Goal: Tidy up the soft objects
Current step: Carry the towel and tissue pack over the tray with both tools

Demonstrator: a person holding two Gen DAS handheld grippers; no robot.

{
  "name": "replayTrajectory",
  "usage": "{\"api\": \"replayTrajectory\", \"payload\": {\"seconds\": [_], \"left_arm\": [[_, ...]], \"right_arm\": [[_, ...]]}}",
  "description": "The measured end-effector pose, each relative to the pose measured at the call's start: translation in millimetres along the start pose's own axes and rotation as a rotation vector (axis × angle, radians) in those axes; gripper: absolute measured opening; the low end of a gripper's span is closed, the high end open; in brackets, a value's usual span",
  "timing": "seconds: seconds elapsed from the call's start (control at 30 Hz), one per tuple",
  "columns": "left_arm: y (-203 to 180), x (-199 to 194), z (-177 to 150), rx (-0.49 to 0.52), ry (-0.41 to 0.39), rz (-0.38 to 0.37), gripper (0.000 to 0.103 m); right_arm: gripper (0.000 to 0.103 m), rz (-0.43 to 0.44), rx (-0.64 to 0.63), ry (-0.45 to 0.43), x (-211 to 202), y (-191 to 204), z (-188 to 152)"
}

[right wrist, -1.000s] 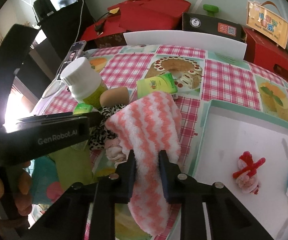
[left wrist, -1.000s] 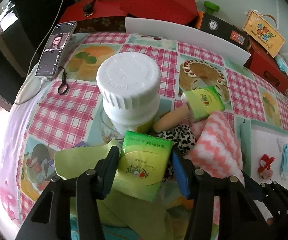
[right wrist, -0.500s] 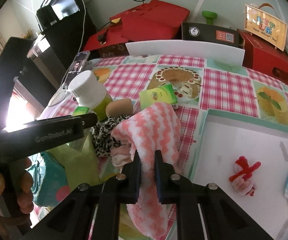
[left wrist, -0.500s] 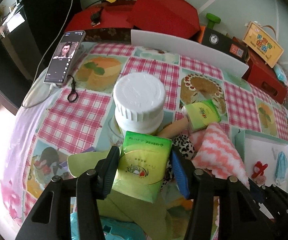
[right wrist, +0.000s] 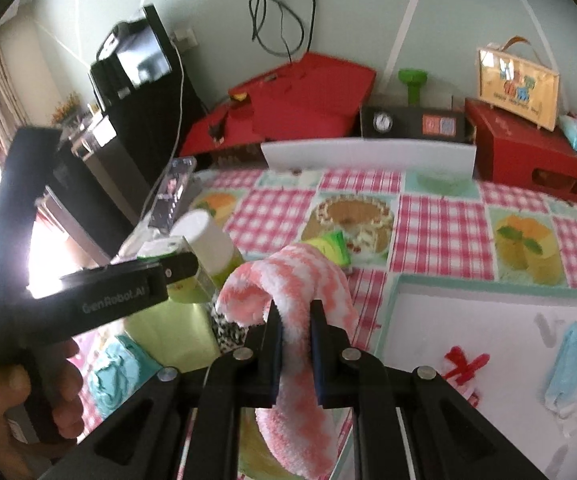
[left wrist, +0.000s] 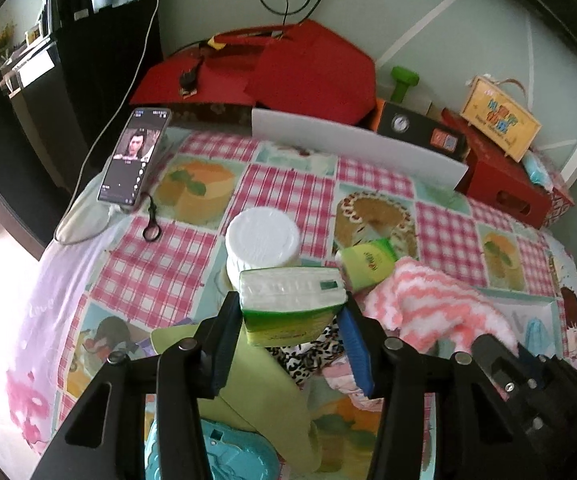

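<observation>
My left gripper point(left wrist: 291, 312) is closing its jaws on a green tissue pack point(left wrist: 284, 292), whose pads press its sides; the pack hangs above the pile, white end toward the camera. My right gripper point(right wrist: 294, 316) is shut on a pink-and-white fuzzy sock point(right wrist: 296, 276), which drapes over and below the fingers, lifted off the table. The sock point(left wrist: 428, 304) also shows at the right of the left wrist view. A white tray point(right wrist: 488, 320) at the right holds a red plush toy point(right wrist: 462, 364) and a blue face mask point(right wrist: 572, 364).
On the checked tablecloth stand a white-capped bottle point(left wrist: 262, 240), a second green tissue pack point(left wrist: 368, 264), a leopard-print cloth point(left wrist: 308, 348), a pale green insole point(left wrist: 256, 380) and a teal item point(left wrist: 208, 452). A phone point(left wrist: 134, 160) lies far left. Red boxes point(left wrist: 288, 72) line the back.
Both grippers have risen, each carrying its item. The tissue pack has tipped so its white end faces the camera. The right jaws squeezed tighter on the sock.
</observation>
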State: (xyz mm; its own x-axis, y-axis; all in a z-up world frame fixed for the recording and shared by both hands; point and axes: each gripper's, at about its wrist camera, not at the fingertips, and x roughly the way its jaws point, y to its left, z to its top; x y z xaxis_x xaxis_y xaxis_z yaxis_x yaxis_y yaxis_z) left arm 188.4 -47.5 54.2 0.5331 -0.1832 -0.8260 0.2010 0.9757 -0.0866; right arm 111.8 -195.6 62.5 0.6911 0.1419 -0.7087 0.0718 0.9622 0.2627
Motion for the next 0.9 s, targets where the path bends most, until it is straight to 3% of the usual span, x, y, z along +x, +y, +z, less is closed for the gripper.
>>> {"api": "replayTrajectory", "payload": {"seconds": [0.43, 0.63, 0.9], "left_arm": [[-19, -49, 6, 0.037, -0.122, -0.058, 0.05], [-40, -59, 4, 0.083, -0.142, -0.084, 0.05], [-72, -56, -3, 0.153, -0.127, -0.111, 0.05]], "right_arm": [[0.013, -0.022, 0.035, -0.184, -71, -10, 19], [0.013, -0.116, 0.061, -0.245, -100, -28, 23], [0.013, -0.234, 0.168, -0.29, -129, -83, 21]]}}
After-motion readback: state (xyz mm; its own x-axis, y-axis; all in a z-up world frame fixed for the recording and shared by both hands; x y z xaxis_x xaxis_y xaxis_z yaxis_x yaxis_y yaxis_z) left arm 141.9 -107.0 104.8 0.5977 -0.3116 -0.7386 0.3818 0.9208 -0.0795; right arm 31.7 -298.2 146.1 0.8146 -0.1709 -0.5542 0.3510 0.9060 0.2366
